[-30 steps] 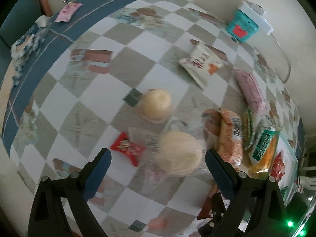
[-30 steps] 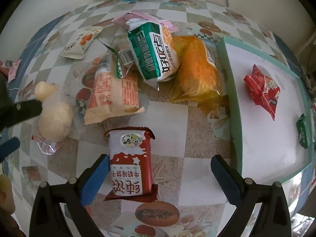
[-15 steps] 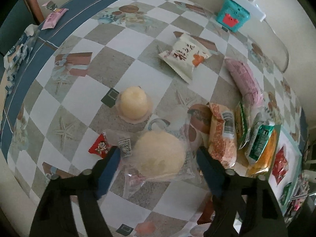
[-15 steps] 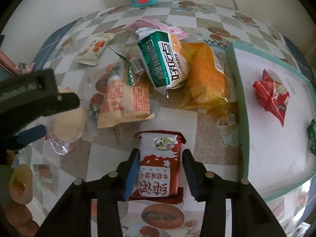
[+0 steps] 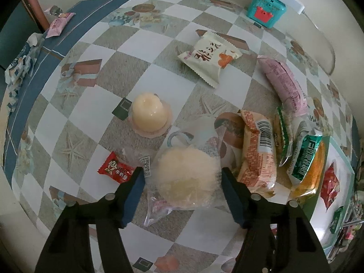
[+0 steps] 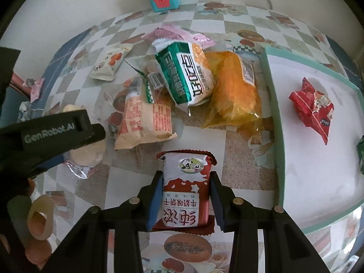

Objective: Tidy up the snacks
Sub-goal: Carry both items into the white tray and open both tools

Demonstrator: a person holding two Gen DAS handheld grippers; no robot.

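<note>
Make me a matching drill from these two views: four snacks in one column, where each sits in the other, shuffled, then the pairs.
1. red-and-white biscuit pack
2. round pale pastry in clear wrap
3. red crinkled packet
4. pale jelly cup

A. on the white tray
B. between the right tongs, pinched
C. alone on the checked cloth, upside down
D. between the left tongs, not yet pinched

Pairs: 1-B, 2-D, 3-A, 4-C

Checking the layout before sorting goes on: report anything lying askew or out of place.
The green-and-white snack bag lies tilted on top of a heap, leaning on the orange packet and the peach wrapper. Only the red packet lies clearly in the teal-rimmed tray.
</note>
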